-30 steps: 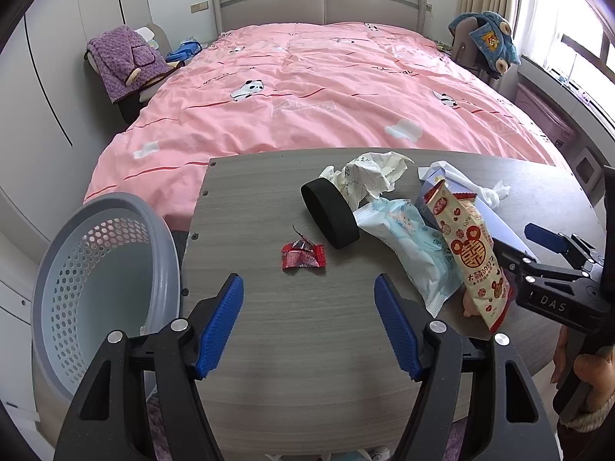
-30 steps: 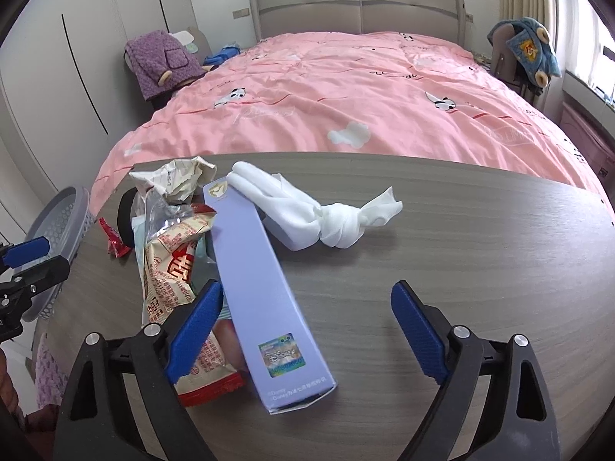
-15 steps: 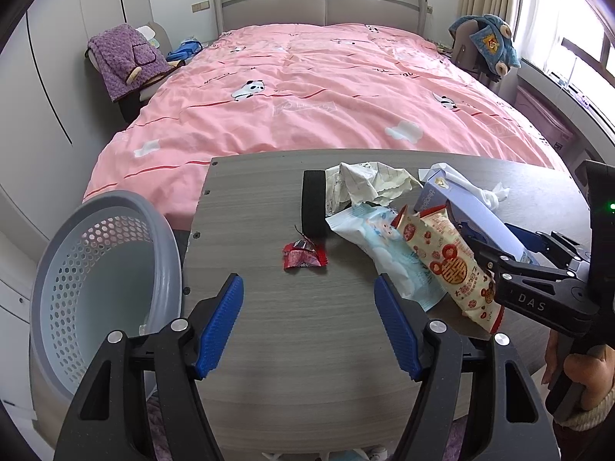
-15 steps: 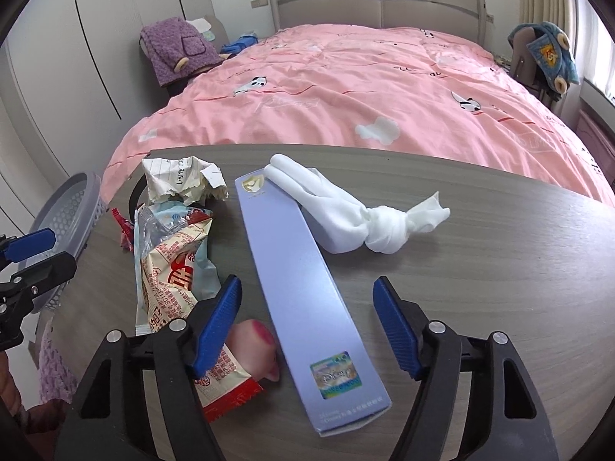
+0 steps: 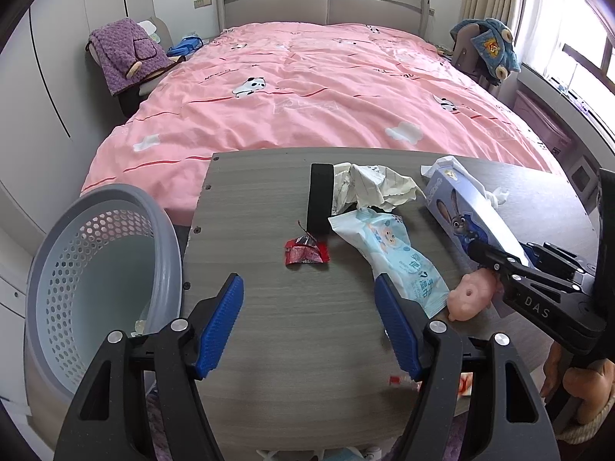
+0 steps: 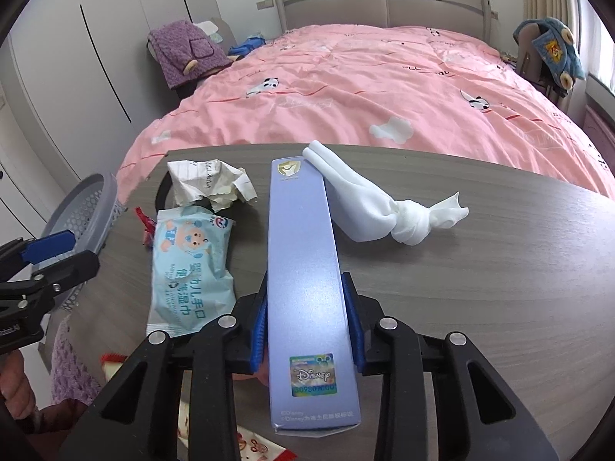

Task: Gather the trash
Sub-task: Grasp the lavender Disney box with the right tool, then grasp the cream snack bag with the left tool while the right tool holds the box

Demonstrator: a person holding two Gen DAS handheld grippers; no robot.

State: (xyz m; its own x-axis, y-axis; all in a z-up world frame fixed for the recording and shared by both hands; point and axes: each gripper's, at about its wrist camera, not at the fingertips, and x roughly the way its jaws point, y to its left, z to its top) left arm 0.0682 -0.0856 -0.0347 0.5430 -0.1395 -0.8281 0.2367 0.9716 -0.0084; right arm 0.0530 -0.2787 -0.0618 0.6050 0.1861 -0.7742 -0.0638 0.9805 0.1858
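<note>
My right gripper (image 6: pixel 307 330) is clamped on the long blue box (image 6: pixel 305 269), its blue pads pressing both long sides near the near end, with the box reaching away over the table (image 6: pixel 499 269). My left gripper (image 5: pixel 309 322) hangs with its jaws wide apart above the near table edge, the red wrapper (image 5: pixel 305 254) just beyond it and the basket (image 5: pixel 92 269) off to the left. Left of the box lie the wipes pack (image 6: pixel 190 265) and crumpled paper (image 6: pixel 209 184); a knotted white cloth (image 6: pixel 384 211) lies to its right.
</note>
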